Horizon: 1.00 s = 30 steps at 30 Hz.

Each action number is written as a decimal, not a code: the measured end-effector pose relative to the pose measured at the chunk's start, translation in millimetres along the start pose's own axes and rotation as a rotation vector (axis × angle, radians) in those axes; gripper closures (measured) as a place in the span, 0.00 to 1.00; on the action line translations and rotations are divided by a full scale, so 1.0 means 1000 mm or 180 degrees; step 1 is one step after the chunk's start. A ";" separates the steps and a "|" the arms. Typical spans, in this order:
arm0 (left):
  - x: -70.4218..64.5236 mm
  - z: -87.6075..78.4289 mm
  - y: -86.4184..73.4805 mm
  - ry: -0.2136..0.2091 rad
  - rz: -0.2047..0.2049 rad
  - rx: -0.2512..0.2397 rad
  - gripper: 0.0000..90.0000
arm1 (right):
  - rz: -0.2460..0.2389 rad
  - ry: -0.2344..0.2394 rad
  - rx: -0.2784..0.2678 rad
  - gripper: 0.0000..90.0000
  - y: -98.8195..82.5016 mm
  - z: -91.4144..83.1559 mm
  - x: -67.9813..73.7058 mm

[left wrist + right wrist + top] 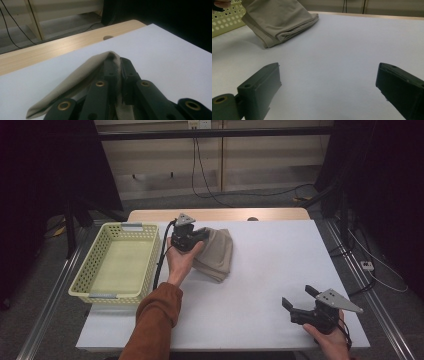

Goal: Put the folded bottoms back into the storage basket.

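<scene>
The pale yellow perforated basket [118, 265] stands at the left edge of the white desk [260, 270] with nothing in it that the high view shows. Just to its right the left tool [200, 236] is clamped on one edge of the folded beige cloth [216, 254], its black jaws pressed together over the fabric, part of which hangs down to the desk. The right tool [299, 298] rests near the front right corner, well apart from the cloth, with its jaws wide apart and nothing between them.
</scene>
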<state>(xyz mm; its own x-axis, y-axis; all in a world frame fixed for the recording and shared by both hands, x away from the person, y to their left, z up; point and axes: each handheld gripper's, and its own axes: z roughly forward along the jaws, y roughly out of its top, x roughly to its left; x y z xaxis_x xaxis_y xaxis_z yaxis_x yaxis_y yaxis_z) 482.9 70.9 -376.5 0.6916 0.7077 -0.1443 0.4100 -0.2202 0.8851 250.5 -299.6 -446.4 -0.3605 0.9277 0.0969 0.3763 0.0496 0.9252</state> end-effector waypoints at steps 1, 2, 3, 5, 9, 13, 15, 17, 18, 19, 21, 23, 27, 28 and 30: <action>0.001 -0.002 0.002 0.0006 0.0000 -0.0018 0.95 | 0.0000 0.0000 0.0000 0.06 0.000 0.000 0.000; 0.001 -0.004 0.003 0.0010 -0.0004 -0.0039 0.95 | 0.0000 0.0000 0.0001 0.06 0.000 0.000 0.000; 0.001 -0.005 0.005 0.0024 -0.0002 -0.0059 0.95 | 0.0000 -0.0005 -0.0001 0.06 0.000 0.000 0.000; 0.001 -0.009 0.007 0.0026 0.0021 -0.0082 0.95 | 0.0002 -0.0008 -0.0001 0.06 0.000 0.000 0.000; 0.000 -0.015 0.011 0.0038 0.0067 -0.0121 0.95 | 0.0004 -0.0004 0.0000 0.06 0.000 0.000 0.000; -0.001 -0.020 0.016 0.0033 0.0082 -0.0176 0.95 | 0.0002 0.0000 -0.0002 0.06 0.000 0.000 0.000; -0.001 -0.022 0.018 0.0039 0.0104 -0.0190 0.95 | 0.0003 -0.0001 -0.0003 0.06 0.000 0.000 0.000; -0.001 -0.024 0.019 0.0037 0.0116 -0.0207 0.95 | 0.0002 -0.0001 -0.0002 0.06 0.000 0.000 0.000; -0.001 -0.026 0.020 0.0034 0.0122 -0.0215 0.95 | 0.0002 -0.0001 -0.0002 0.06 0.000 0.000 0.000; -0.001 -0.027 0.021 0.0033 0.0126 -0.0229 0.95 | 0.0004 -0.0001 -0.0002 0.06 0.000 0.000 0.000; -0.001 -0.030 0.023 0.0039 0.0153 -0.0244 0.95 | 0.0001 -0.0001 -0.0002 0.06 0.000 0.000 0.000; -0.002 -0.033 0.024 0.0039 0.0161 -0.0272 0.95 | 0.0001 0.0000 -0.0002 0.06 0.000 0.000 0.000; -0.002 -0.040 0.028 0.0034 0.0195 -0.0331 0.95 | 0.0002 0.0001 -0.0004 0.06 0.000 0.000 0.000; -0.001 -0.042 0.029 0.0027 0.0191 -0.0348 0.95 | 0.0003 0.0001 -0.0004 0.06 0.000 0.000 0.000; -0.001 -0.046 0.031 0.0034 0.0205 -0.0371 0.95 | 0.0003 0.0001 -0.0004 0.06 0.000 0.000 0.000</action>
<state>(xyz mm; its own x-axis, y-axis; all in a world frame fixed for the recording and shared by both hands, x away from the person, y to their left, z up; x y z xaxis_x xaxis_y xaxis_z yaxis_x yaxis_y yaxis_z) 467.6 94.3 -329.1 0.7076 0.7019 -0.0812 0.2926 -0.1864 0.9379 250.6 -299.5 -446.4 -0.3603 0.9277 0.0979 0.3756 0.0482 0.9255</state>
